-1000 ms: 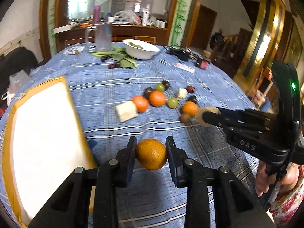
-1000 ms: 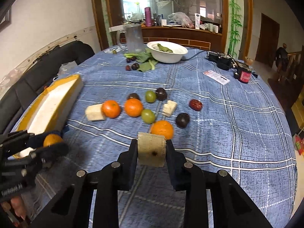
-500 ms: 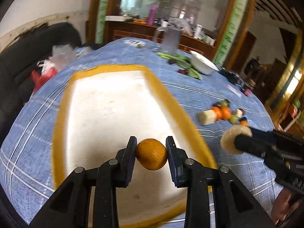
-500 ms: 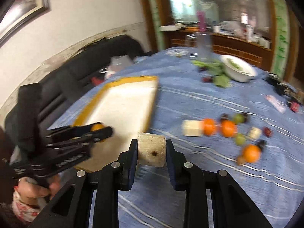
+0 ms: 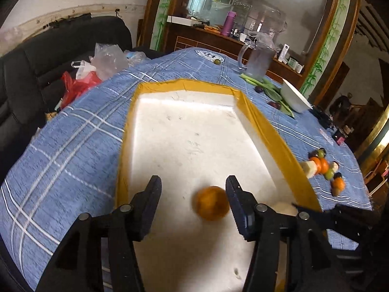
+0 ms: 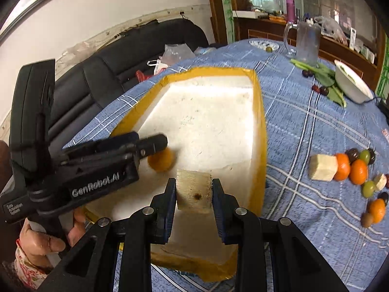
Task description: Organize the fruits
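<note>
The left gripper [image 5: 193, 192] has its jaws spread wide and the small round orange [image 5: 212, 206], which looks light and rolly, sits loose in the white tray [image 5: 262, 121], while the right gripper [image 6: 193, 189] pinches a pale, firm-looking fruit chunk [image 6: 193, 189] by its flat sides.

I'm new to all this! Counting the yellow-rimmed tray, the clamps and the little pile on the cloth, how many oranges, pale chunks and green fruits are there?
Oranges: 4, one over the tray at, three in the pile
Pale chunks: 3, one in the right gripper at, two in the pile
Green fruits: 2
Total: 9
</note>
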